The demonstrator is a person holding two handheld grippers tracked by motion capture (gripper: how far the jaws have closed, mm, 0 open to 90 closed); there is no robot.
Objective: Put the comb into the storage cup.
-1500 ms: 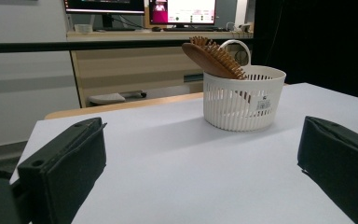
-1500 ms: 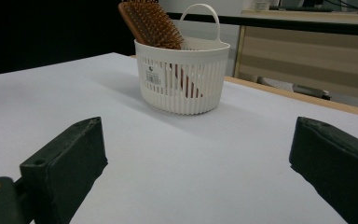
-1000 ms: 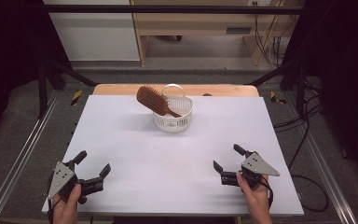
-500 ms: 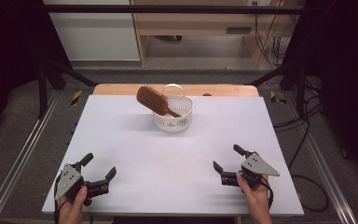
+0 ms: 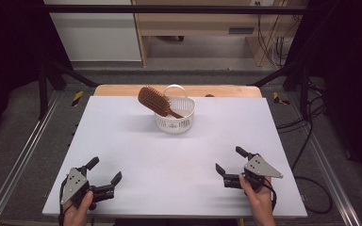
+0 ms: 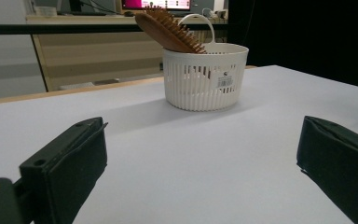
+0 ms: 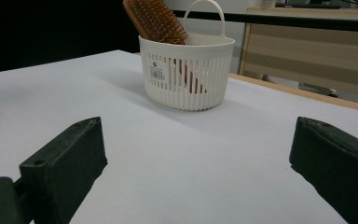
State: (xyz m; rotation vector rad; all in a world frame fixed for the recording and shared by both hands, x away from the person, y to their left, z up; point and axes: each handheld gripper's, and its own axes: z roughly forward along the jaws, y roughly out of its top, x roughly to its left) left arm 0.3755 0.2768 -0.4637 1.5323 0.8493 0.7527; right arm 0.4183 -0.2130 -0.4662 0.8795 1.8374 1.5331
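Left tool [image 5: 104, 175] lower left of high view, matte black blocky jaws spread apart, nothing between. Right tool [image 5: 229, 160] lower right, jaws likewise apart, grey three-cornered plate on top. Both low over smooth white desk [image 5: 122, 141]. Upper centre: round white slotted plastic basket [image 5: 175, 117], arched handle; wooden oval hairbrush [image 5: 153, 100] leans out over rim, handle hidden inside basket.

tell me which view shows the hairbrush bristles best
The right gripper view: the hairbrush turns its bristled face to that camera. The left gripper view shows mostly its smooth wooden back; the high view shows the bristles from above, small, over the basket rim.
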